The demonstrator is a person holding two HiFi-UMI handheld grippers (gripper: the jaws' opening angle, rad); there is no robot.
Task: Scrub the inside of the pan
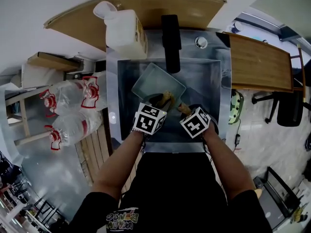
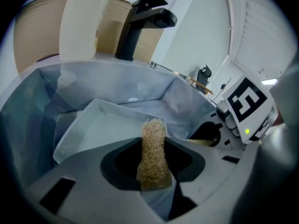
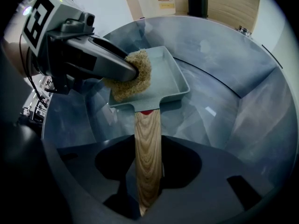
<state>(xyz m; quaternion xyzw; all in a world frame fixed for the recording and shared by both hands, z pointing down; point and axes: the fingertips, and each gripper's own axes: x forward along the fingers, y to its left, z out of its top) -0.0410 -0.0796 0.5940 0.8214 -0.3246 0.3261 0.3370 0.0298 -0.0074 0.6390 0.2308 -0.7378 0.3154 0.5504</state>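
A rectangular grey-blue pan (image 1: 156, 83) with a wooden handle (image 3: 148, 155) lies tilted inside the steel sink (image 1: 216, 89). My right gripper (image 3: 148, 171) is shut on that handle and holds the pan (image 3: 167, 78) out in front of it. My left gripper (image 2: 153, 171) is shut on a tan fibrous scrubber (image 2: 153, 153). In the right gripper view the scrubber (image 3: 133, 76) rests against the pan's near left corner and rim. From the head view the scrubber (image 1: 166, 99) shows between the two marker cubes, at the pan's near edge.
A black faucet (image 1: 171, 40) rises behind the sink, above the pan's far end. A white plastic jug (image 1: 126, 33) stands on the wooden counter at the back left. Large water bottles (image 1: 73, 110) lie on the floor to the left. The sink walls close in on all sides.
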